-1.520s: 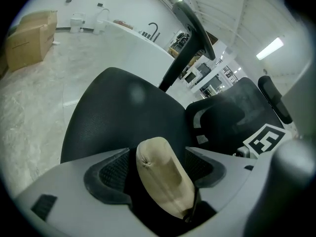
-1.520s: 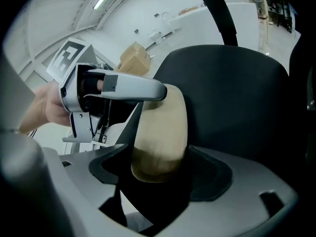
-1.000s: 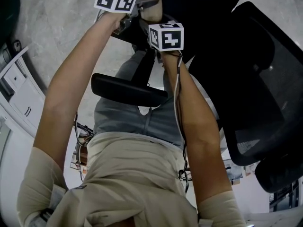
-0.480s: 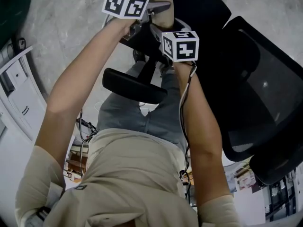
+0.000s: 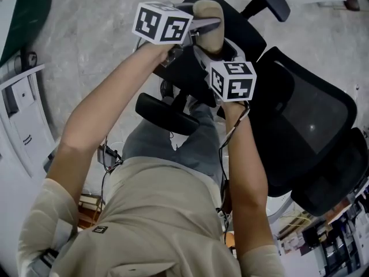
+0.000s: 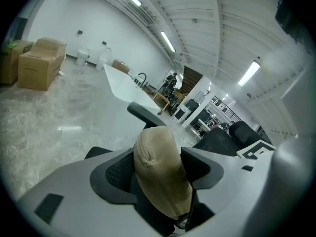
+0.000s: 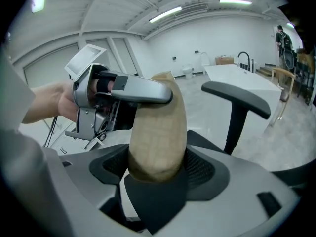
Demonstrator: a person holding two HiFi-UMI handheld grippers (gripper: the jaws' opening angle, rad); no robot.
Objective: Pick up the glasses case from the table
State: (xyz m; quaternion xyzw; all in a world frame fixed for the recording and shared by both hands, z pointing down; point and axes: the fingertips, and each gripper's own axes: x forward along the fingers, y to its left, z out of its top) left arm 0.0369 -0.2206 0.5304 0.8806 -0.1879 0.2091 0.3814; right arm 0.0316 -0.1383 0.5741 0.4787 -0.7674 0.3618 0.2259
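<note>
Both grippers have climbed closer to the head camera than a second ago, carrying the tan, rounded fabric glasses case (image 5: 209,17) with them, and it is now high above the black mesh office chair (image 5: 305,114). The left gripper (image 6: 159,171) pinches one end of the case between its ribbed pads. The right gripper (image 7: 157,171) clamps the opposite end, with its jaws fairly wide because the case is bulky (a two-ended hold likely stops it swivelling). No table shows. Beneath the chair lies only grey marbled floor (image 5: 86,45), so the pickup looks done.
</note>
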